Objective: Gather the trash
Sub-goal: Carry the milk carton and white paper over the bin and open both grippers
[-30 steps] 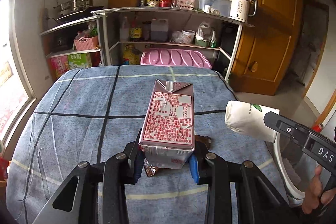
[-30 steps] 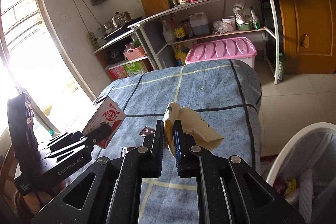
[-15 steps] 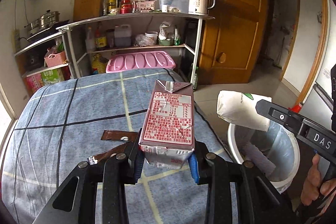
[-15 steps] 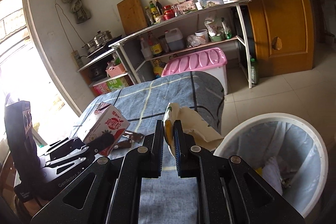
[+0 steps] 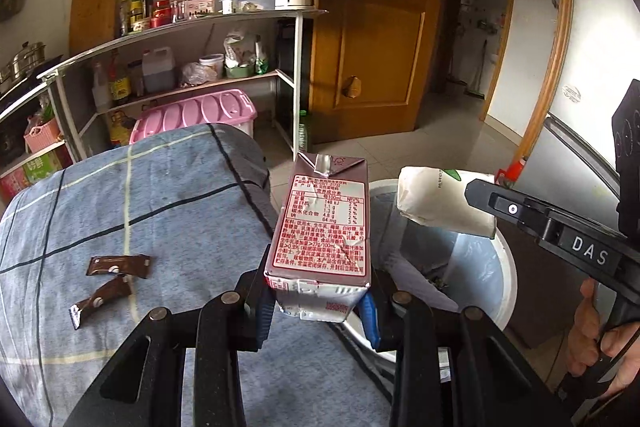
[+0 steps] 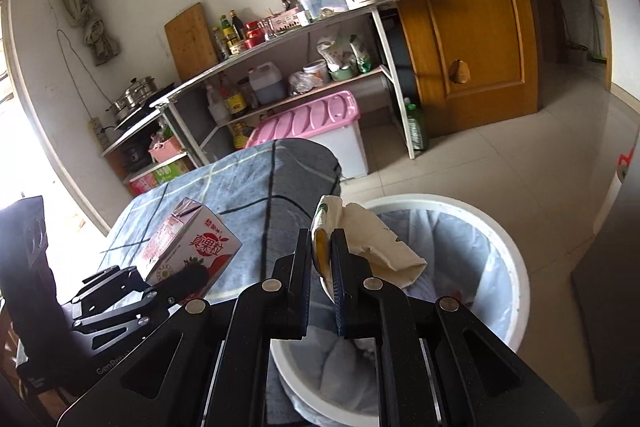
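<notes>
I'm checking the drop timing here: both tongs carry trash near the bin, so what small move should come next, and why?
Probably open the right tongs. They pinch the crumpled cream paper bag, which hangs over the white round bin with a pale blue liner, so it should fall inside. The left tongs hold the pink drink carton nearer the table's edge, so it goes after.

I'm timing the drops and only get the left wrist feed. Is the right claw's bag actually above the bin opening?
Observer: Yes. The right wrist view shows the right claw pinching the paper bag, with the white trash bin open directly beneath.
Operator: And my carton?
Observer: From there the milk carton appears against the blue tablecloth, left of the bin's rim, not over it.
Operator: Bin full?
Observer: No. The liner shows only scraps low inside.
</notes>
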`<state>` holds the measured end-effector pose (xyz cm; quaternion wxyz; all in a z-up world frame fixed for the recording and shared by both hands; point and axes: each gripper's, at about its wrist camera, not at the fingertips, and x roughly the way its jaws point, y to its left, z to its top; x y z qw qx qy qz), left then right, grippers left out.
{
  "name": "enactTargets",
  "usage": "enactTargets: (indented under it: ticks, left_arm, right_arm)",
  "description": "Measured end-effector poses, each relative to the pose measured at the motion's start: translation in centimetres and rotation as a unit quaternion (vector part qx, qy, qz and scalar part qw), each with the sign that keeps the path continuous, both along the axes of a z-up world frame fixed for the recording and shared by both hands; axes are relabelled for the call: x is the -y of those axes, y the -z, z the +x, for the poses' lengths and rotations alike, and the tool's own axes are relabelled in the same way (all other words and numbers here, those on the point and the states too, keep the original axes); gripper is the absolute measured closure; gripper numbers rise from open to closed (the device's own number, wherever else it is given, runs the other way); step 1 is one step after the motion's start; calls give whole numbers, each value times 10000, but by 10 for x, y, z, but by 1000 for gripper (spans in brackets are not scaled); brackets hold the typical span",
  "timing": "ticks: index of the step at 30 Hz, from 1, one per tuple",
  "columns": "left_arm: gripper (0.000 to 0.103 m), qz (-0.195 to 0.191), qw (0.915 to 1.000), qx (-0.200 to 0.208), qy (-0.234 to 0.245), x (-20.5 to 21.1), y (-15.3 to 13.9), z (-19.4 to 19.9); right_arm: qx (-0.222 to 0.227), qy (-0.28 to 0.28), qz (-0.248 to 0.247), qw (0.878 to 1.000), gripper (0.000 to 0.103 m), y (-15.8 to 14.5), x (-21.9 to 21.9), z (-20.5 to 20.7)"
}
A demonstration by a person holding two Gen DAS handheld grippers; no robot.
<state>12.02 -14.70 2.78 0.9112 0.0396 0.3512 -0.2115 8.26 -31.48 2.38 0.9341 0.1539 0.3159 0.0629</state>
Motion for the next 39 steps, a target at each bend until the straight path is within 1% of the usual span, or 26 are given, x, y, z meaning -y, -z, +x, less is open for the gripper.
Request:
enactTargets:
  ticks: [3,9,11,13,18,21,22,23,24,25,26,27,30,36,39]
  left_arm:
    - [67,-18,9997,-162,200,18,7,0]
    - [67,69,9986,-335,397,44,21,0]
    - [67,116,9985,-347,416,47,26,-1]
    - [67,132,9981,-388,461,53,29,-2]
    - [67,175,9969,-508,572,64,37,-3]
    - [67,153,9966,-506,638,66,37,-5]
    - [66,176,9964,-520,650,67,37,-5]
    - [65,186,9963,-548,635,67,38,-4]
    - [59,190,9964,-567,608,66,38,-3]
    - [57,194,9965,-569,580,65,38,-3]
    - [57,188,9966,-571,562,64,38,-2]
    - [57,175,9968,-565,540,62,38,-2]
    - [57,140,9973,-549,459,57,35,-2]
    - [55,116,9983,-466,342,45,29,-3]
    - [55,126,9988,-362,304,38,23,-3]
  right_arm:
    - [-129,136,-43,9998,93,7,13,-3]
    - [-294,315,-15,9991,93,19,31,-7]
    - [-319,394,-36,9987,93,21,36,-8]
    - [-367,474,-186,9980,93,23,37,-8]
    - [-515,534,-190,9971,93,33,46,-6]
    - [-601,590,-138,9964,93,38,50,-7]
    - [-611,617,-128,9961,91,39,51,-7]
    - [-630,649,-115,9958,88,40,53,-8]
    - [-645,678,-95,9956,86,41,54,-8]
    - [-646,694,-69,9955,81,41,55,-8]
    - [-637,709,-60,9954,76,41,55,-9]
    - [-623,721,-58,9954,75,40,56,-10]
    - [-604,691,-18,9958,75,38,55,-11]
    - [-568,671,-112,9961,75,35,47,-13]
    - [-525,664,-211,9962,74,31,41,-16]
